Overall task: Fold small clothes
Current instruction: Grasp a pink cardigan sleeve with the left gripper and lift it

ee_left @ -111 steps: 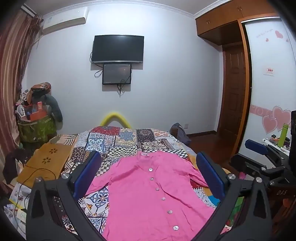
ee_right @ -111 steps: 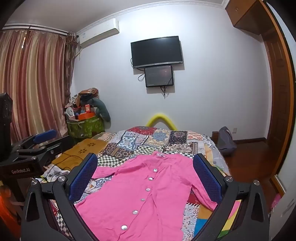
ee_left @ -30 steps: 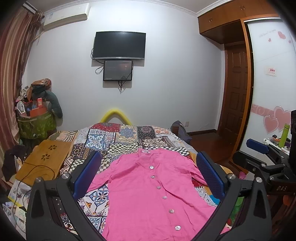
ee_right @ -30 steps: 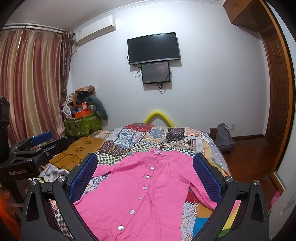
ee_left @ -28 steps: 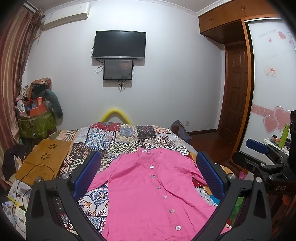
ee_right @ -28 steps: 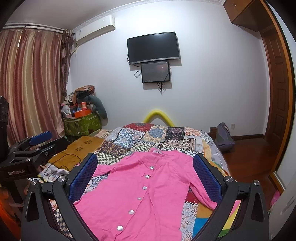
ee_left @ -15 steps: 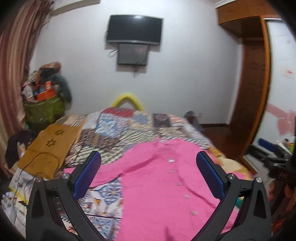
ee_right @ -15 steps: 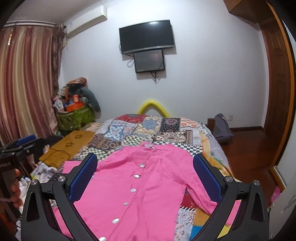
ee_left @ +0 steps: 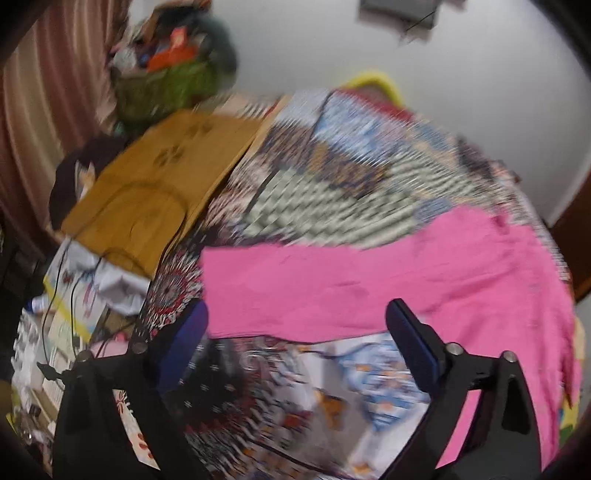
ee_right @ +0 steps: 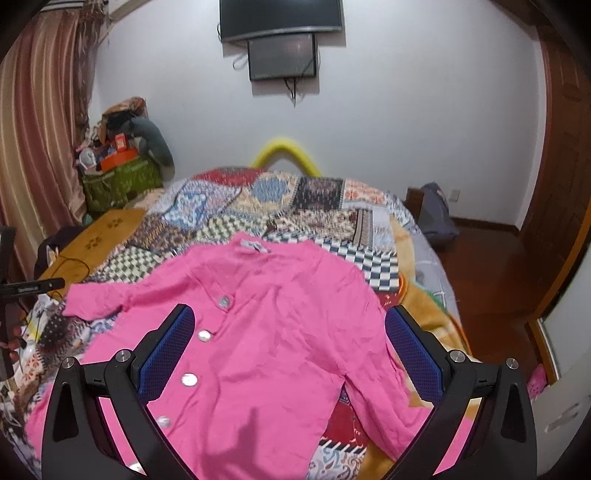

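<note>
Shirt (ee_right: pixel 266 332), pink, long-sleeved, button-front: laid flat and face up on patchwork quilt (ee_right: pixel 288 206), collar toward far wall, four pale buttons visible down the placket. One sleeve (ee_left: pixel 295 288) stretched sideways toward the bed edge next to the yellow-brown board (ee_left: pixel 155 177); other sleeve angled down along the body on the opposite side.

Left gripper (ee_left: pixel 295 350): fingers spread wide, nothing between them, held above the quilt just short of the outstretched sleeve; contact with cloth not evident. Left wrist view heavily blurred, fine detail unreadable. Blue pad (ee_left: pixel 413 347) on one finger visible.

Right gripper (ee_right: pixel 290 354): fingers likewise wide apart and empty, poised over the mid-body of the shirt, blue pads (ee_right: pixel 166 350) flanking the button line and the right side seam. Height above fabric not determinable.

Surroundings: green basket (ee_right: pixel 122 181) piled with clutter beside striped curtain (ee_right: pixel 33 122); wall-mounted television (ee_right: pixel 280 16) with smaller screen (ee_right: pixel 282 59) beneath; yellow arched headboard piece (ee_right: pixel 284 153) at head of bed; dark bag (ee_right: pixel 436 214) on wooden floor by the far bed corner.
</note>
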The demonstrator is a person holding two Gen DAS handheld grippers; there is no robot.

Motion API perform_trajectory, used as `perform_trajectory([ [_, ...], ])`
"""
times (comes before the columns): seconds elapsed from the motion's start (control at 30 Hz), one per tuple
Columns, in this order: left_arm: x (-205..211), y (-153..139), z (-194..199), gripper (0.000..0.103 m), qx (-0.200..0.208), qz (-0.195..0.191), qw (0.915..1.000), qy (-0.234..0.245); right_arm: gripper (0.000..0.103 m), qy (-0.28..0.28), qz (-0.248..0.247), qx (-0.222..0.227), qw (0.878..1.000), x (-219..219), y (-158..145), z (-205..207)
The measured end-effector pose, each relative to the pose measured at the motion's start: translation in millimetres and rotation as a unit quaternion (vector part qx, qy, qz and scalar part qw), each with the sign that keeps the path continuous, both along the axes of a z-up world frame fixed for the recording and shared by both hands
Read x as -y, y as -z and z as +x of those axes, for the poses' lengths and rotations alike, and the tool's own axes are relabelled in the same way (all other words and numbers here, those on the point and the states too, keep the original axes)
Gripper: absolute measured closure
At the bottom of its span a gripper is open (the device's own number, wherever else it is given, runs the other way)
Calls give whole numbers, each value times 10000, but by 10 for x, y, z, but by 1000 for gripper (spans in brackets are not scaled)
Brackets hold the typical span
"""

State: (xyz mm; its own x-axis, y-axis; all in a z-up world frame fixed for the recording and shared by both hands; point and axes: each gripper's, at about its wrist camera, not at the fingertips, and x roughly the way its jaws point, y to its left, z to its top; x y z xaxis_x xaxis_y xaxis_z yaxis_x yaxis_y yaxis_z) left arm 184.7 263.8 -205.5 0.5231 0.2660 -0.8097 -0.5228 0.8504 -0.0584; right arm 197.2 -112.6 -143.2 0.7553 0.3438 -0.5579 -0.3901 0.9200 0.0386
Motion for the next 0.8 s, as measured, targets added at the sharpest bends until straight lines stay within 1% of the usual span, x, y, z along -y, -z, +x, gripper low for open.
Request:
perform_trajectory([
  [0.03, -94, 122, 39, 10, -151, -30, 9998, -100, 1, -5, -11, -43, 10000, 9, 32, 42],
  [0.07, -183, 227, 52, 14, -262, -46, 9995, -185, 1, -7, -19, -109, 9999, 12, 66, 102],
  [0.1, -270, 338, 76, 21, -403, -67, 9988, -287, 1, -5, -12, -163, 9999, 15, 98, 147],
  [0.13, -354, 444, 98, 26, -545, -79, 9978, -375, 1, -4, -2, -224, 9997, 18, 133, 180],
  [0.17, -411, 527, 126, 38, -678, -99, 9966, -458, 1, -8, 11, -282, 9996, 17, 167, 213],
  [0.2, -488, 613, 152, 45, -782, -144, 9953, -556, 1, -11, 13, -334, 9994, 21, 203, 239],
  [0.23, -529, 658, 171, 45, -760, -163, 9950, -622, 1, -21, -3, -371, 9993, 25, 226, 253],
  [0.27, -541, 658, 170, 45, -646, -107, 9957, -661, 1, -24, -21, -390, 9992, -2, 246, 308],
  [0.33, -515, 632, 207, 62, -558, 78, 9965, -618, 1, -40, -80, -409, 9991, -15, 282, 362],
  [0.37, -503, 627, 243, 83, -538, 43, 9972, -511, 1, -45, -112, -412, 9991, -18, 296, 376],
  [0.4, -502, 623, 285, 97, -497, -57, 9978, -436, 1, -50, -134, -419, 9990, -20, 308, 391],
  [0.43, -496, 595, 322, 97, -472, -163, 9981, -364, 1, -61, -135, -436, 9989, -20, 321, 411],
  [0.5, -467, 515, 395, 97, -421, -213, 9985, -259, 1, -80, -130, -468, 9988, 12, 333, 445],
  [0.57, -392, 347, 481, 97, -254, -235, 9993, -109, 1, -76, -146, -450, 9989, 40, 332, 457],
  [0.63, -263, 87, 579, 97, 17, -318, 9994, 168, 1, -74, -165, -419, 9990, 79, 315, 448],
  [0.7, -61, -208, 691, 97, 315, -368, 9975, 523, 1, -38, -198, -385, 9991, 130, 290, 448],
  [0.77, 205, -519, 829, 97, 604, -428, 9930, 919, 1, 4, -183, -368, 9992, 183, 263, 453],
  [0.8, 403, -701, 918, 97, 751, -489, 9888, 1192, 1, 24, -167, -367, 9992, 218, 248, 457],
])
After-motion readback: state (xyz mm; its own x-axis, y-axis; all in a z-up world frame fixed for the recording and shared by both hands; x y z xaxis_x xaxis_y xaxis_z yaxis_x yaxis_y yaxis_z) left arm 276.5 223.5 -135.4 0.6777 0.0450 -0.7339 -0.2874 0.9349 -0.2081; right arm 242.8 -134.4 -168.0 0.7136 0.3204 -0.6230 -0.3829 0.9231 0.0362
